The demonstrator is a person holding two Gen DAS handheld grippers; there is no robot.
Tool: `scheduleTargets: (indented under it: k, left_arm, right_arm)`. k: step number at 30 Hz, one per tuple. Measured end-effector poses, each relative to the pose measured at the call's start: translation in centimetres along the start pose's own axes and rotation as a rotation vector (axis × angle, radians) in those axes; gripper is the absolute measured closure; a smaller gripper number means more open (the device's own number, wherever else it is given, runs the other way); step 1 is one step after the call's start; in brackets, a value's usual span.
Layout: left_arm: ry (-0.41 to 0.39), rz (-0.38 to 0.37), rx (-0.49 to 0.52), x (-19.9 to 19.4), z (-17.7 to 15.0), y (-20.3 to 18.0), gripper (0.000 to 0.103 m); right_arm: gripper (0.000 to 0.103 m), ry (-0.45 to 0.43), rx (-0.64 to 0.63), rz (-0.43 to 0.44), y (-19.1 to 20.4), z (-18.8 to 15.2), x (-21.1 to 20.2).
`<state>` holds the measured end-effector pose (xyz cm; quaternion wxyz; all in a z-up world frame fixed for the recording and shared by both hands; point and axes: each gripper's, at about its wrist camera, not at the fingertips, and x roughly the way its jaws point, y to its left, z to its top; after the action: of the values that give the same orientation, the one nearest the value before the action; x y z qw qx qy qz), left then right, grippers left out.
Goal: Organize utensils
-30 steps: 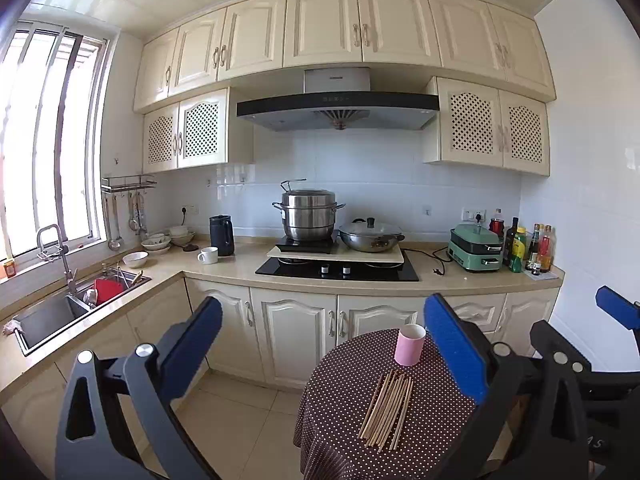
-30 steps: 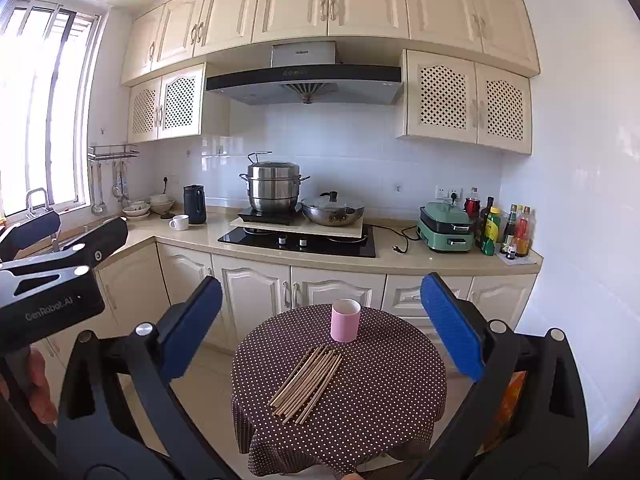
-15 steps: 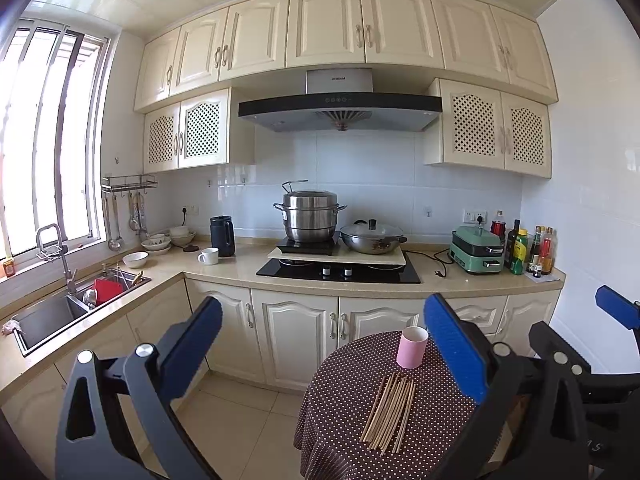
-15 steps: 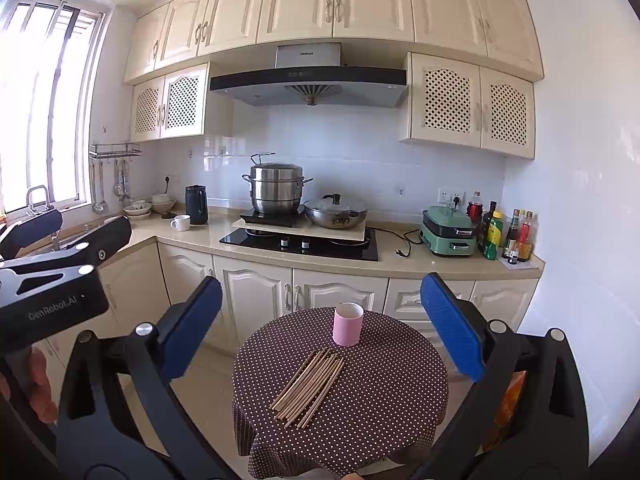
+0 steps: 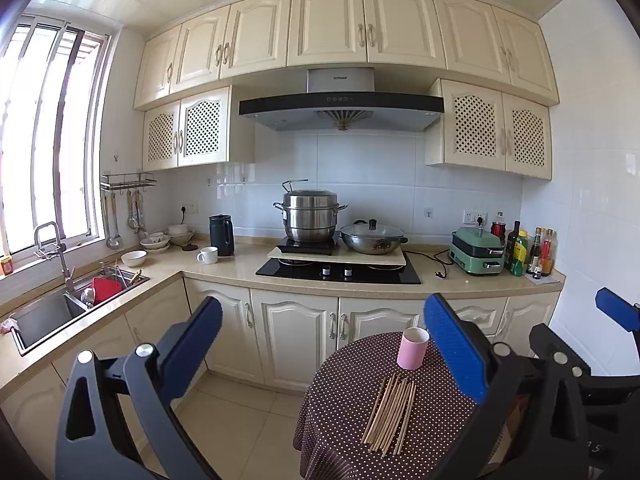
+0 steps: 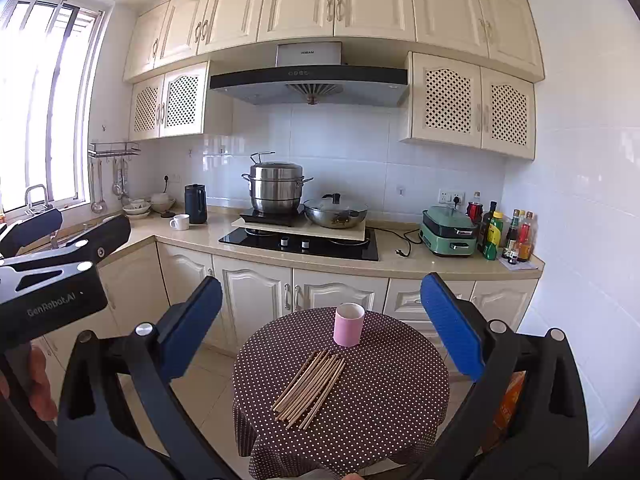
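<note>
On the round table [image 6: 400, 392] with the dotted cloth: loose chopsticks [image 6: 310, 383] in a flat bundle, lying diagonal, near the middle. Pink cup [image 6: 349, 324] stands upright just behind the far tips, apart from them or barely so, can't tell if touching. Cup mouth is up and empty as far as visible, so likely the holder the sticks go into.

Left gripper [image 5: 318, 354] fingers spread wide, nothing between them. It sits off to the table's left, aimed more at the cabinets than the sticks; table is at lower right in its view. Right gripper [image 6: 320, 324] fingers also spread wide, empty, and it frames the table head-on, cup and chopsticks between its fingers in the picture but well short of them. Both held high and back from the table.

Judgement: task not started, no stick in the cup yet. The right gripper looks better lined up for the first pick. Sticks are thin and flat on cloth, so pinching one or a few near an end should be easier than mid-bundle. Risk: scattering the bundle or tipping the light cup when dropping sticks in; the left gripper could steady the cup.

A hand [image 6: 38, 384] shows at the lower left edge of the right view, holding the left gripper's body.
</note>
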<state>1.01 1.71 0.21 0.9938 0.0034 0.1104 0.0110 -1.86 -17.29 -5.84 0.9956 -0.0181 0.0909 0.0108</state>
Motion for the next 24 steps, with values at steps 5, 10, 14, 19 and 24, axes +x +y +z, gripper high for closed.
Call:
scheduleTargets:
  k: [5, 10, 14, 19, 24]
  left_arm:
    - [0.0, 0.002, -0.001, 0.24, -0.03, -0.01, 0.004]
    - [0.003, 0.002, -0.005, 0.47, -0.15, 0.31, 0.004]
    - [0.001, 0.002, -0.005, 0.48, -0.27, 0.45, 0.004]
    - [0.0, 0.001, -0.004, 0.54, -0.35, 0.52, 0.004]
    - [0.002, 0.001, -0.006, 0.6, -0.42, 0.45, 0.004]
  right_arm:
    - [0.006, 0.001, -0.001, 0.001, -0.06, 0.09, -0.03]
    - [0.006, 0.004, -0.002, 0.003, 0.04, 0.05, 0.44]
    - [0.006, 0.005, -0.004, 0.002, 0.23, -0.02, 0.41]
    - [0.006, 0.007, -0.004, 0.001, 0.27, -0.02, 0.61]
    - [0.006, 0.006, -0.002, -0.004, 0.28, -0.29, 0.69]
